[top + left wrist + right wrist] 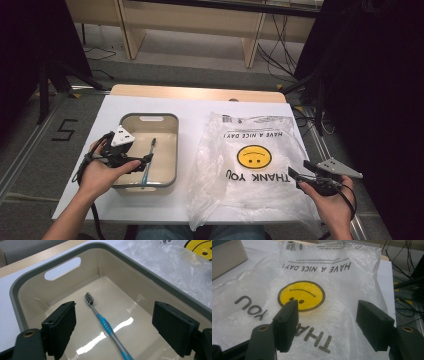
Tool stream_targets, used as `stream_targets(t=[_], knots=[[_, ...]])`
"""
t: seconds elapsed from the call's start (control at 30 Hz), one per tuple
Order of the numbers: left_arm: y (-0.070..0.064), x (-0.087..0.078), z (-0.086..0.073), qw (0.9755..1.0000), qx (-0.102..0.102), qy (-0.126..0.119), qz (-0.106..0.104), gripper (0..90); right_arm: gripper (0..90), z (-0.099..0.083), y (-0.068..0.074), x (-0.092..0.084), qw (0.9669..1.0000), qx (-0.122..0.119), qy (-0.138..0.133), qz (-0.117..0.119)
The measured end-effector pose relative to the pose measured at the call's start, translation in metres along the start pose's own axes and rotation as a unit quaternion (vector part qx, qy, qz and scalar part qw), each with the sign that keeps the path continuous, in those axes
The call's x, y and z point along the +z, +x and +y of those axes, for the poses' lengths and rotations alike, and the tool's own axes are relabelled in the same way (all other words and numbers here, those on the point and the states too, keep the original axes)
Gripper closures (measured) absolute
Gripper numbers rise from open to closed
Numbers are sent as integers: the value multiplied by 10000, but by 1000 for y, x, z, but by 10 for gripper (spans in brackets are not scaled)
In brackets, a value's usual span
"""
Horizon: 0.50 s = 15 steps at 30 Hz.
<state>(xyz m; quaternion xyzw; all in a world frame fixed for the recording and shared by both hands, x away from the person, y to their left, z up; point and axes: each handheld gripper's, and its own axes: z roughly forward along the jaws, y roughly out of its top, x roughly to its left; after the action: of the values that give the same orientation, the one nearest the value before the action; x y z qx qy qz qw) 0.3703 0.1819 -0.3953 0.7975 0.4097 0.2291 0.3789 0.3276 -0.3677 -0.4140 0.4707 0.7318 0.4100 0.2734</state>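
The blue-and-grey plastic toothbrush (106,323) lies flat on the floor of the beige plastic tub with the grey rim (15,293), handle towards the near wall of the tub and dark bristle head (89,298) pointing towards the far wall with its slot handle. Nearest to the person, the left gripper (113,323) hangs just over the near end of the tub, its jaws spread wide with the handle between them but untouched, so nothing is grasped yet. A good pick, I judge, means lowering straight down until the pads straddle the ribbed blue grip, keeping both clear of the tub walls, then closing squarely across the handle rather than on the thin neck. To the right of the tub, just beside it, the clear crinkled plastic bag with the yellow smiley face (250,165) lies flat; the right gripper (327,325) hovers over its near edge, jaws released and empty, and should catch one layer at the mouth.
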Motion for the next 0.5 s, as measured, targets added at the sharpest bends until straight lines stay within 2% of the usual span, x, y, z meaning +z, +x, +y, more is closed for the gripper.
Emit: stream_targets(t=[0.3, 0.5], knots=[[-15, 5, 10, 9998, 146, -26, -154, 210, 348, 2, -1, 1, 9999, 11, 108, -22], [-30, 8, 20, 9991, 268, -80, -316, 222, 345, 4, -2, 1, 9998, 26, 167, -82]])
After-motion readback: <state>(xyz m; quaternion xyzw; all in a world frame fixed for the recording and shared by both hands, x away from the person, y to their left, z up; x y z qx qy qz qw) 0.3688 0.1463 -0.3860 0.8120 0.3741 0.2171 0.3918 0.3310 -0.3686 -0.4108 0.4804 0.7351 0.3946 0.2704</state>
